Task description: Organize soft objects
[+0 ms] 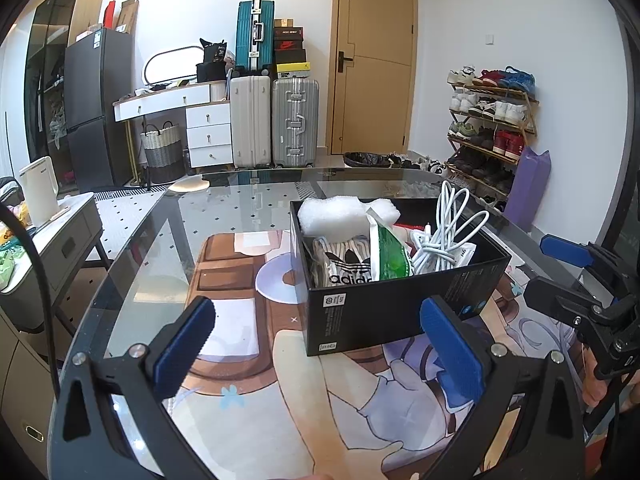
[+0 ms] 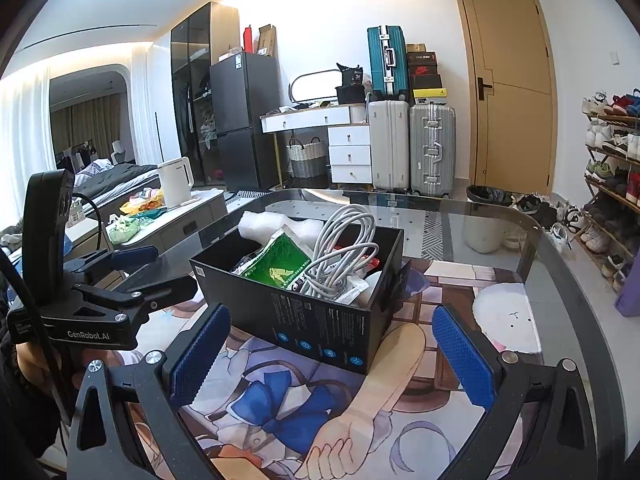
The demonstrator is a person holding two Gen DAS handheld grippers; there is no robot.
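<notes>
Black box (image 1: 384, 308) long axis left-right

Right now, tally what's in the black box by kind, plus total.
White foam wrap: 1
Adidas-branded bag: 1
Green packet: 1
White cable bundle: 1
Red item under the cable, too hidden to identify: 1
Total: 5 visible in the black box; more may be buried underneath.

The table (image 1: 168, 216) is glossy glass. The box (image 1: 384, 312) looks matt black cardboard. The white cable (image 2: 344, 248) seems smooth plastic, the green packet (image 2: 280, 262) shiny.
</notes>
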